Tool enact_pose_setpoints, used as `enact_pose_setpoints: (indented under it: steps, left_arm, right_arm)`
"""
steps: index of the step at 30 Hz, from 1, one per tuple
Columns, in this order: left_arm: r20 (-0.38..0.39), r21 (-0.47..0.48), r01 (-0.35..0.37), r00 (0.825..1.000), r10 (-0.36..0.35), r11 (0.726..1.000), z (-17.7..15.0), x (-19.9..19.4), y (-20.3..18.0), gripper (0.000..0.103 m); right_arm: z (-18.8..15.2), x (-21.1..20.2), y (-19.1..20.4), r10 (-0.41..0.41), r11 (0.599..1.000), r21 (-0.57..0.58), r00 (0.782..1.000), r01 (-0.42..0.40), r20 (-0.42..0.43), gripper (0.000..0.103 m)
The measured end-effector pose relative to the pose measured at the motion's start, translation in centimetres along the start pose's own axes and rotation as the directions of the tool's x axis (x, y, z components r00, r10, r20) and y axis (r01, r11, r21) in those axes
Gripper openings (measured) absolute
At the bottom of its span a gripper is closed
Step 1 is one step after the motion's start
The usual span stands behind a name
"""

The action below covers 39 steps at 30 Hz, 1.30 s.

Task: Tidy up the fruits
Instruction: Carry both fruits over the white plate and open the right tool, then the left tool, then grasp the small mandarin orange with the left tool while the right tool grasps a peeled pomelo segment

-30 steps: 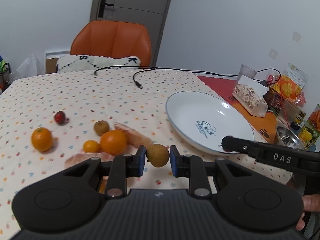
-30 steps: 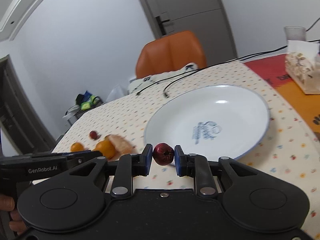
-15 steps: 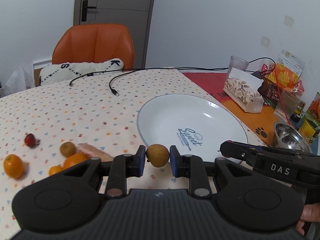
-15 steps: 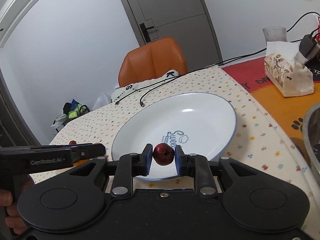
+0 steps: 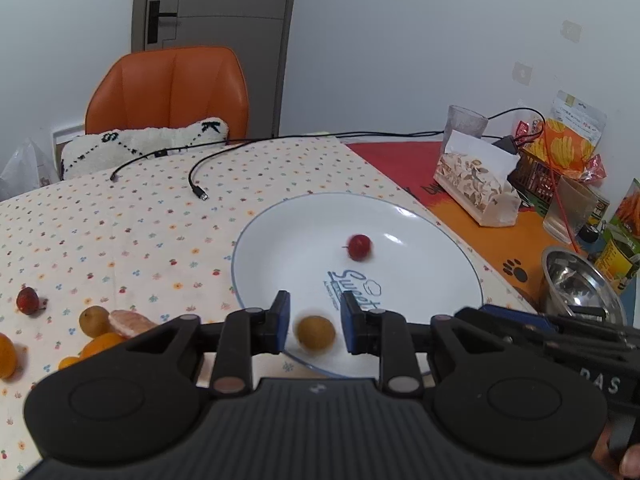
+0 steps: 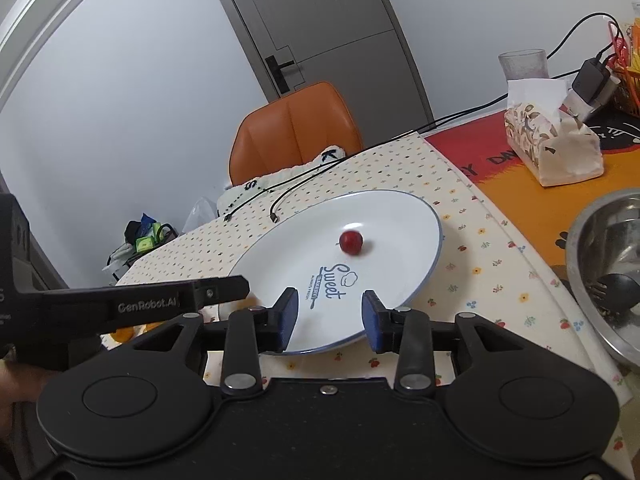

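Observation:
A white plate (image 5: 304, 236) printed "Sweet" sits on the dotted tablecloth. On it lies a small red fruit (image 5: 359, 247), seen also in the right wrist view as the red fruit (image 6: 351, 242) on the plate (image 6: 404, 220). My left gripper (image 5: 315, 322) is open over the plate's near rim. A blurred yellow-brown fruit (image 5: 315, 333) sits between its fingers with a gap on each side. My right gripper (image 6: 330, 322) is open and empty above the plate's near edge.
Loose fruit lies left of the plate: a red fruit (image 5: 27, 300), a brownish fruit (image 5: 93, 321), a peeled segment (image 5: 130, 322) and oranges (image 5: 102, 346). To the right are a metal bowl (image 6: 608, 272), a tissue box (image 6: 552, 148) and a glass (image 5: 466, 122). Cables (image 5: 198, 190) cross the back.
Both grippers moved over the plate and opened. The red fruit left the right gripper and now lies on the plate. The yellow-brown fruit is loose between the left fingers.

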State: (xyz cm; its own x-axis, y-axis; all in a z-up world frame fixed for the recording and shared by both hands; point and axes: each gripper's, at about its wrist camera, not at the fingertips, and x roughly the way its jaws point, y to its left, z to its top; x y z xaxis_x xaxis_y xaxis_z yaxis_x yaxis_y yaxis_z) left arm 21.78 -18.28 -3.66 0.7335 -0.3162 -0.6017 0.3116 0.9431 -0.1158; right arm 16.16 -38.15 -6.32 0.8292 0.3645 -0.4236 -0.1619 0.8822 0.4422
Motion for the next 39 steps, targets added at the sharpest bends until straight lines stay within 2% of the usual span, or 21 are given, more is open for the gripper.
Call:
enact_pose_setpoints:
  steps: [5,7,8,13,15,21,25,31,33,39]
  left_arm:
    - [-0.001,-0.028,-0.016,1.0,0.016,0.999,0.0,-0.9,0.6,0.04]
    - [0.007,-0.022,-0.037,0.999,0.037,0.999,-0.2,-1.6,0.8,0.054]
    - [0.01,-0.022,-0.049,0.999,0.049,0.999,-0.2,-1.9,1.0,0.058]
    - [0.026,-0.062,-0.098,0.995,0.1,0.993,-0.7,-4.2,2.9,0.074]
    - [0.034,-0.09,-0.125,0.991,0.128,0.988,-1.0,-5.2,3.9,0.076]
    - [0.043,-0.144,-0.184,0.98,0.192,0.972,-1.8,-8.1,6.4,0.078]
    - [0.05,-0.168,-0.21,0.974,0.221,0.963,-2.3,-9.6,7.5,0.08]
    - [0.053,-0.194,-0.223,0.97,0.237,0.955,-3.3,-10.8,8.5,0.082]
    - [0.047,-0.199,-0.226,0.97,0.24,0.953,-3.5,-11.0,8.7,0.082]
    - [0.039,-0.21,-0.22,0.972,0.233,0.953,-4.9,-11.0,9.3,0.082]
  right_arm:
    - [0.0,-0.3,0.1,-0.005,1.0,0.007,1.0,0.005,0.003,0.044]
    - [0.0,-0.3,0.3,-0.004,1.0,0.012,1.0,0.004,0.0,0.045]
    - [0.1,-0.3,0.4,-0.004,1.0,0.014,1.0,0.004,0.001,0.045]
    - [0.5,-1.1,1.8,-0.014,1.0,0.001,1.0,0.014,0.021,0.061]
    - [0.5,-1.3,2.3,-0.014,1.0,-0.008,1.0,0.014,0.014,0.063]
    - [0.2,-1.4,3.1,-0.001,1.0,-0.012,1.0,0.001,-0.027,0.068]
    - [0.0,-1.9,3.9,0.015,1.0,-0.016,1.0,-0.016,-0.025,0.081]
    - [-0.5,-2.1,5.4,0.035,0.998,-0.057,0.999,-0.037,-0.029,0.092]
    - [-0.7,-2.1,5.9,0.041,0.997,-0.068,0.999,-0.043,-0.029,0.101]
    - [-1.4,-1.9,6.7,0.077,0.996,-0.047,0.996,-0.079,-0.047,0.103]
